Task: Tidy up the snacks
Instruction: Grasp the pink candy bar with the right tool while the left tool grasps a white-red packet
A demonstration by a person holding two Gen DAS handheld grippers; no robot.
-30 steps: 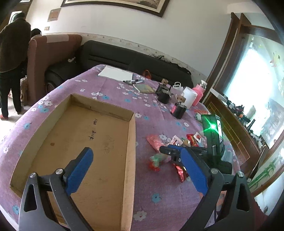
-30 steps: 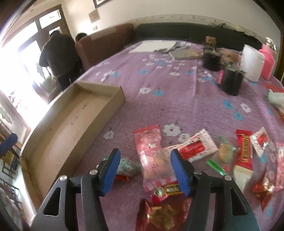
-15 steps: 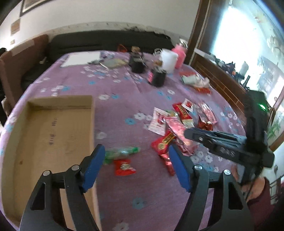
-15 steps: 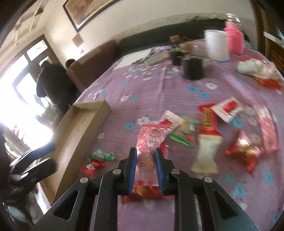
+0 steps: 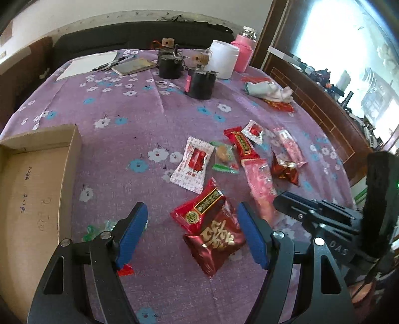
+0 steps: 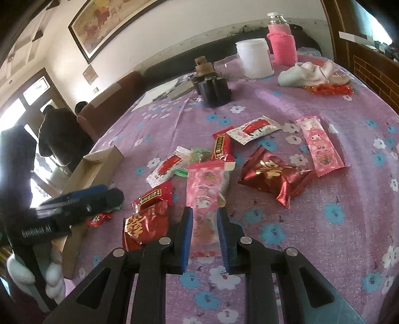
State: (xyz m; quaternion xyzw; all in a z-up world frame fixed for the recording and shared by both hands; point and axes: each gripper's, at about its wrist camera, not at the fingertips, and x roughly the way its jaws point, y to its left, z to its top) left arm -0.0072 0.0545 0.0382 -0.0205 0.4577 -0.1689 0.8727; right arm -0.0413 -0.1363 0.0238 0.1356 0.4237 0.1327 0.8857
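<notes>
Dark sofa (image 5: 139,35) under framed picture (image 6: 99,22) — bright window (image 5: 349,49).

White jar (image 5: 222,59), pink bottle (image 5: 242,56) — perhaps socks (image 6: 313,73).

Bare purple tablecloth (image 5: 139,104) fills the middle of the left wrist frame, giving open passage. Snack packets (image 5: 224,162) crowd centre-right, the cardboard box (image 5: 72,159) wall blocks the left edge, and black containers (image 5: 199,82) stand at top.
</notes>
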